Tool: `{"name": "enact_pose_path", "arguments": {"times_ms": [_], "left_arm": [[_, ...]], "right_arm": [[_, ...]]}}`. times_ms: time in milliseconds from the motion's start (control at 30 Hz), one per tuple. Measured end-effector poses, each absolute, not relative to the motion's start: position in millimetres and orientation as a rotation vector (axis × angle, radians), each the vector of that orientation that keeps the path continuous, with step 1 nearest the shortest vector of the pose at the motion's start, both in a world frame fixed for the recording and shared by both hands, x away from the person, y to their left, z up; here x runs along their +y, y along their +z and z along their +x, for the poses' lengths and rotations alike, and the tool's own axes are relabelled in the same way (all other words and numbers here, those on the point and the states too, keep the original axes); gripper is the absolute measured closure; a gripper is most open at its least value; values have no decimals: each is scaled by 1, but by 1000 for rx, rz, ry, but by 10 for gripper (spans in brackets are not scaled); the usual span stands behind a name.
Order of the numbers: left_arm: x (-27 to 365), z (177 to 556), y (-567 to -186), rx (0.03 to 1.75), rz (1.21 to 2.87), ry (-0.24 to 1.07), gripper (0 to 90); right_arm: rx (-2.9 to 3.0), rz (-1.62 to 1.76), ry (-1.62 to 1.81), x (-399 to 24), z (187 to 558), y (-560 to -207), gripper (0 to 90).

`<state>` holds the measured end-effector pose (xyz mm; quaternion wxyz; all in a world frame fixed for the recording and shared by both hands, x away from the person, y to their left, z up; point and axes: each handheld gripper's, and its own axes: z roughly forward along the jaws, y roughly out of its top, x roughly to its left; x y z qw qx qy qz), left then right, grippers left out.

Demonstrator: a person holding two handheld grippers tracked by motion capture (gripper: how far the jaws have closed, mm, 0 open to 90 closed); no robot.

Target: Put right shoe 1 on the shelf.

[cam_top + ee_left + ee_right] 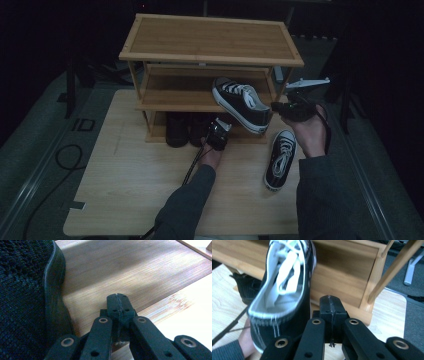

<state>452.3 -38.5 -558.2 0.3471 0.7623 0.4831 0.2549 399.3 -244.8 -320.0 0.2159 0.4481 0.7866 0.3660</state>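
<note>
A dim high view looks down on a pale wooden desk (125, 200) with a three-tier bamboo shoe rack (210, 40) at the upper centre of the frame. Left of centre, dark shoes (177, 131) sit on the rack's bottom tier. Just right of them, at the middle of the frame, the left gripper (218, 135) rests at the front edge of that tier, its jaws together and empty; its own view shows the closed tips over bamboo beside a dark knit shoe (22, 302). Further right, a black-and-white sneaker (241, 103) hangs tilted in the air before the middle tier, toe toward the rack. Its heel end meets the right gripper (278, 107); that gripper's view shows the jaws together just beside the shoe, and whether they pinch any part of the heel cannot be told. Lower right, the matching sneaker (280, 159) lies on the desk. The step appears to be shelving the raised sneaker; next it likely needs to be levelled and slid onto the middle tier, then released.
</note>
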Motion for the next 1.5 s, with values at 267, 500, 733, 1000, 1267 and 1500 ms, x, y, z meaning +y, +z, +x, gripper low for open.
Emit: {"name": "enact_pose_path", "arguments": {"times_ms": [267, 500, 733, 1000, 1267, 1500], "left_arm": [[-39, 452, -558, 1256, 1976, 662, 897], [-39, 452, -558, 1256, 1976, 664, 897], [-39, 452, -558, 1257, 1976, 667, 897], [-39, 452, -558, 1258, 1976, 666, 898], [-39, 452, -558, 1253, 1984, 665, 898], [-39, 452, -558, 1260, 1977, 673, 899]], "right_arm": [[2238, 1236, 1004, -250, 384, -332, 900], [2254, 1212, 1029, -253, 362, -343, 900], [2289, 1156, 1039, -246, 344, -349, 900], [2294, 1146, 1037, -242, 345, -351, 900], [2274, 1166, 1059, -241, 353, -355, 900], [2300, 1146, 1091, -233, 357, -357, 900]]}}
